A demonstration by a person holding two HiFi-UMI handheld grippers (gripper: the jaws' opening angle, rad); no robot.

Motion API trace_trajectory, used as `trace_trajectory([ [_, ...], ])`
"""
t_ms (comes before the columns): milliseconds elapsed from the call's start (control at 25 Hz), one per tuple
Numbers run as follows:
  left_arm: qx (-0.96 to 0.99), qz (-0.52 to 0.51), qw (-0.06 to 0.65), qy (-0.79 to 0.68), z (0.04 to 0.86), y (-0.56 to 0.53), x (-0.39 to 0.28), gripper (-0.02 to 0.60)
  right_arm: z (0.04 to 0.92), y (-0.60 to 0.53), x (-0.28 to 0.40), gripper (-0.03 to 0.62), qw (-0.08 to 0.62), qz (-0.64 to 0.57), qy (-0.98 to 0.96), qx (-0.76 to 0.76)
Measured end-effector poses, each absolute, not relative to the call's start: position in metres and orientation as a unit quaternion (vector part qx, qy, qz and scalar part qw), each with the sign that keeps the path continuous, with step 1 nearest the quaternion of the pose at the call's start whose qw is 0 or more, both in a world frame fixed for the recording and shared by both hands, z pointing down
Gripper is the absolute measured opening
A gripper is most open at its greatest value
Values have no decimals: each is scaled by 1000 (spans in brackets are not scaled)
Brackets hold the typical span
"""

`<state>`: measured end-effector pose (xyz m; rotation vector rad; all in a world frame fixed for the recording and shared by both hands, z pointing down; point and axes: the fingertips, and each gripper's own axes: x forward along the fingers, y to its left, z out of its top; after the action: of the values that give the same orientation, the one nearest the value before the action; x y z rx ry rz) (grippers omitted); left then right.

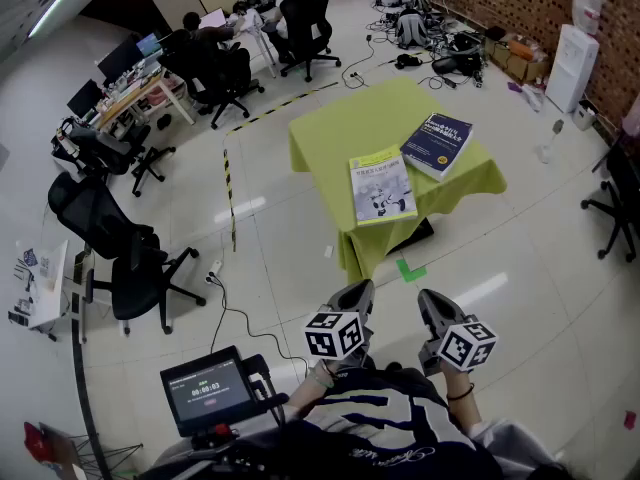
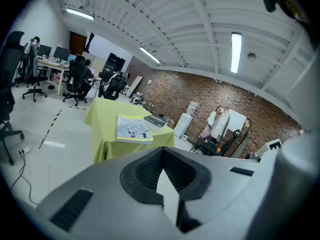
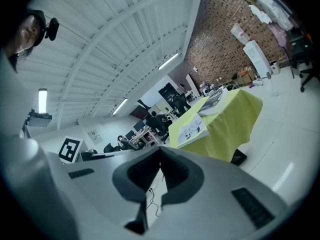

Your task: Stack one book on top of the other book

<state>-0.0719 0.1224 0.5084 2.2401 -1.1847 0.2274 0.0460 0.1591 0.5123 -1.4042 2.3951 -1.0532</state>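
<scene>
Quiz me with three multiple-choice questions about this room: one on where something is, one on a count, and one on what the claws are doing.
1. Where do the thick dark blue book and the thin white-and-yellow book lie?
A. on the floor
B. on the yellow-green cloth-covered table
C. on an office chair

2. How many books are on that table?
A. one
B. two
C. four

3. How are the grey left claw and the grey right claw?
A. both shut and empty
B. both gripping a book
C. both wide open

Answers:
1 B: both lie flat on the cloth, side by side and not stacked.
2 B: only these two show.
3 A: each claw's jaws meet with nothing between them, well short of the table.
</scene>
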Motion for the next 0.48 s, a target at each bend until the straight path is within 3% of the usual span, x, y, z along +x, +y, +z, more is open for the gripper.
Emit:
trace_trajectory([
  [480, 830, 91, 314, -451, 538, 90, -78, 5, 534, 130, 42, -6, 80, -364, 804, -463],
])
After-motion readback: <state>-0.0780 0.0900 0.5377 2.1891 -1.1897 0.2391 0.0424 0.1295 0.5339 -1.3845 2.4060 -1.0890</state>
